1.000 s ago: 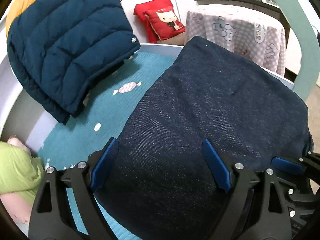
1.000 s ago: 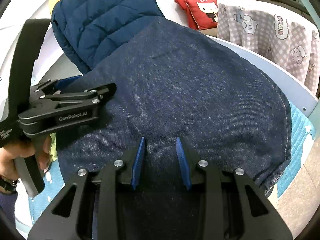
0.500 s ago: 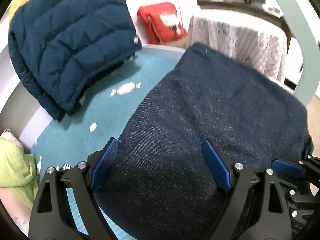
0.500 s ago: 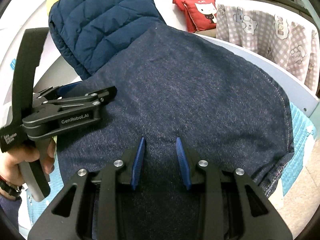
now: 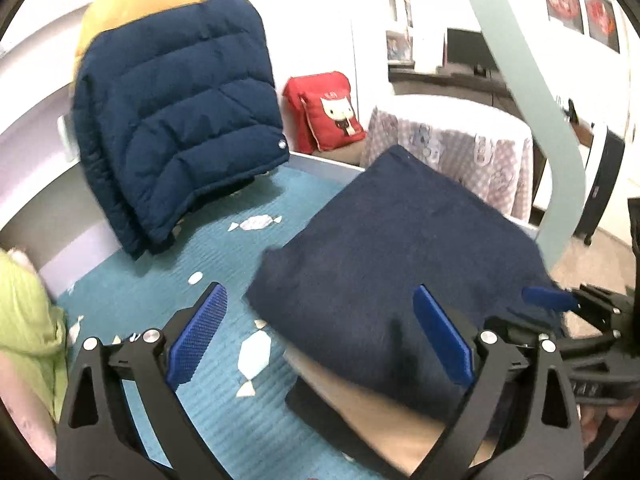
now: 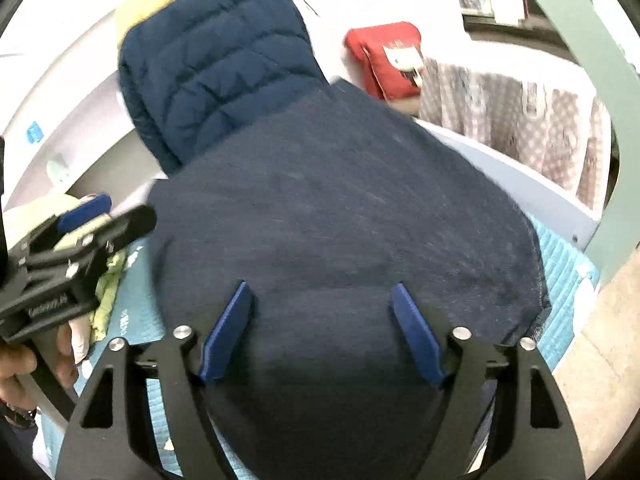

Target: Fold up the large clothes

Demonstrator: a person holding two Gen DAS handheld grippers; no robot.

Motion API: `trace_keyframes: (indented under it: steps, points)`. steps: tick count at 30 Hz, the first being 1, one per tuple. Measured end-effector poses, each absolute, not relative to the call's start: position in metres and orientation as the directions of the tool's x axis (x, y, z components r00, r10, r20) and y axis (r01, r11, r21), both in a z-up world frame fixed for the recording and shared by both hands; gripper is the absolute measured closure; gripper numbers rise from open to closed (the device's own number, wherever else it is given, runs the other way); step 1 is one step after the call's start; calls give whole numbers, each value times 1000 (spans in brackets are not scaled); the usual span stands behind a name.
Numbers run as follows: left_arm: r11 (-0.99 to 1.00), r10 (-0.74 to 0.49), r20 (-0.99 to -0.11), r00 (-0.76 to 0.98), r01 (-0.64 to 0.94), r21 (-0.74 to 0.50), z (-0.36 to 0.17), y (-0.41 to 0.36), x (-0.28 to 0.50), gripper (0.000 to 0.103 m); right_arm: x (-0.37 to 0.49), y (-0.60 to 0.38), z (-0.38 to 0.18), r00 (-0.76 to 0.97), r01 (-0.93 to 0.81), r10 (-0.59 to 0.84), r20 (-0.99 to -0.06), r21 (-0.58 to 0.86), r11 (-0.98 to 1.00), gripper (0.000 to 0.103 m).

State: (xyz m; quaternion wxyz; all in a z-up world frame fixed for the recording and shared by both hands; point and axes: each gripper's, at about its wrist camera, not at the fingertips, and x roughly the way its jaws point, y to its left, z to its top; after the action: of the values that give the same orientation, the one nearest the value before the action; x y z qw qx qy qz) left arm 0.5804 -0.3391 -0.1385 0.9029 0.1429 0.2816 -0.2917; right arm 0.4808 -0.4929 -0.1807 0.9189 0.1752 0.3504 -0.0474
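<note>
A folded dark denim garment (image 5: 400, 248) lies on the teal bed cover (image 5: 168, 280), its near edge showing tan and black layers underneath. It fills the right wrist view (image 6: 340, 220). My left gripper (image 5: 320, 340) is open and empty, hovering over the garment's near left corner. My right gripper (image 6: 320, 332) is open and empty above the garment's near edge. The right gripper's blue fingertip (image 5: 548, 298) shows at the right of the left wrist view. The left gripper (image 6: 76, 236) shows at the left of the right wrist view.
A folded navy puffer jacket (image 5: 176, 120) with a yellow part leans at the back left. A red cat cushion (image 5: 328, 108) and a checked cloth-covered table (image 5: 460, 148) stand beyond the bed. Green clothing (image 5: 24, 320) lies at the left. A pale green post (image 5: 532, 120) rises at right.
My right gripper's jaws have opened wide. Both grippers have pulled back and up from the garment, leaving it lying folded; the left camera has drawn away, showing more bed cover.
</note>
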Motion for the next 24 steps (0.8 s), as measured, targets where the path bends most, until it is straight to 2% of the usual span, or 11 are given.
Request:
trace_keyframes:
  steps: [4,6,12,19,24]
  points:
    - [819,-442,-574,689,571,55,-130,-288,541,6,454,-464,-159,757,176,12,-654,222,959,23]
    - [845,-429,-568,702,535,23,-132,-261,521,6,431,-443,-150,762,172,-27,-647,162,972,17]
    - [872,-400,-607,686,489,-23,-151,-197,457,5,359,-376,-151,759,167,-121,-640,12,986,8]
    - [874,-442,-599,667,470,-122,-173,-133,383,5,298,-324,-176,736,180,-162,-658,-41,983,8]
    - [899,-385,-602,699,432,-74,-184,-116,342,5,267,-292,-189,713,205,-183,-677,-49,978,8]
